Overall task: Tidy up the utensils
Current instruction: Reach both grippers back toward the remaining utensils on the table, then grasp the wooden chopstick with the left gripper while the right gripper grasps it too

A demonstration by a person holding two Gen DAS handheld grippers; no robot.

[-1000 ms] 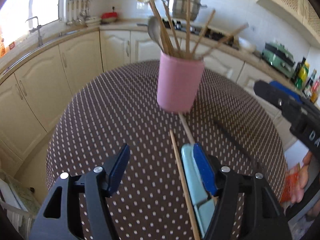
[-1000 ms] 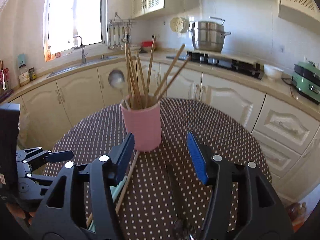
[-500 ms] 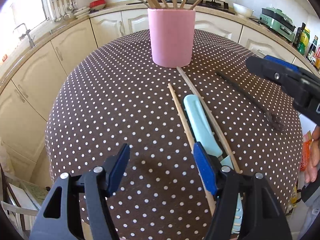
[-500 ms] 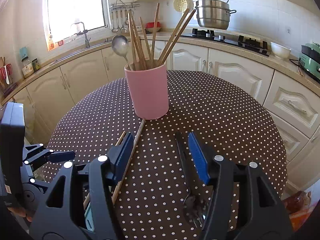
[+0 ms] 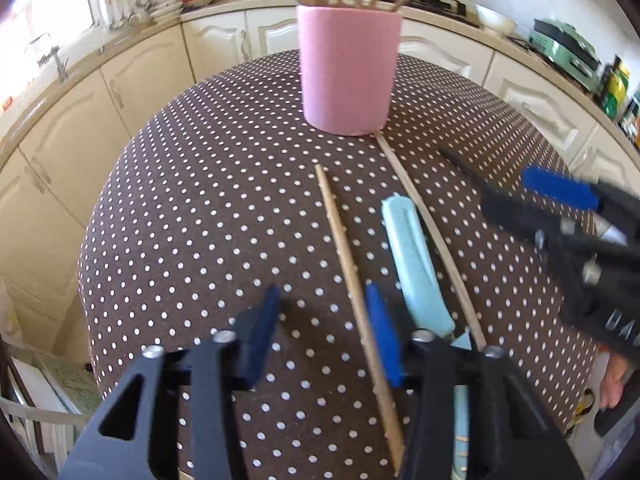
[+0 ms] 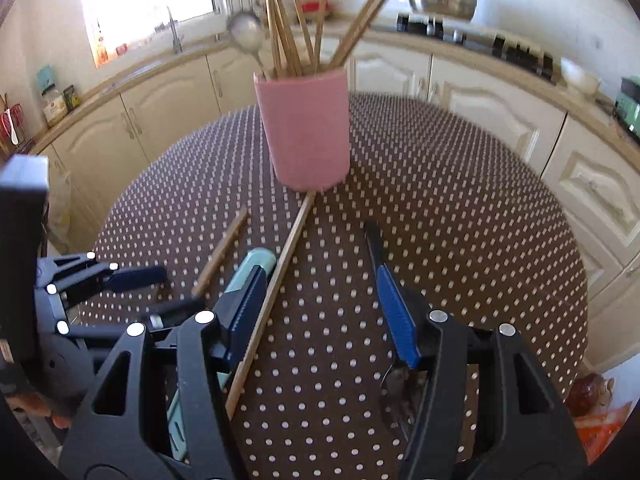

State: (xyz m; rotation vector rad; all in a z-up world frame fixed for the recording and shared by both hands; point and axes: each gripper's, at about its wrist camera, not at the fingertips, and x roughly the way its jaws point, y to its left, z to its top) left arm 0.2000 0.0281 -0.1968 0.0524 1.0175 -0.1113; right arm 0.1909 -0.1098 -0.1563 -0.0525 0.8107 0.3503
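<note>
My left gripper [image 5: 320, 328] hangs low over the desk [image 5: 208, 208], jaws spread wide with nothing between the pads. The ribbed wooden chopstick [image 5: 352, 276] lies just inside my right-hand pad, its long axis running nearly straight away from me toward the pink holder [image 5: 348, 68], far tip short of the holder's base, near end passing under the gripper body. Just beyond that pad, outside the jaws, lies the pale blue handle [image 5: 416, 264], roughly parallel to the chopstick, and beside it a second, smoother chopstick [image 5: 432, 224] whose far tip touches the holder's foot. My right gripper [image 6: 320, 308] is likewise wide open and empty; in its view the smooth chopstick [image 6: 276, 284] runs between its jaws close to the left pad, and the dark-handled fork [image 6: 376, 248] lies along the right pad, tines partly hidden under the gripper body. Judgement: the ribbed chopstick is the left side's natural pick, since it already sits within the opening and lies along the fingers; a small sideways shift would centre it before closing. The holder, already carrying several chopsticks and a metal ladle [image 6: 246, 34], stands dead ahead of both.
</note>
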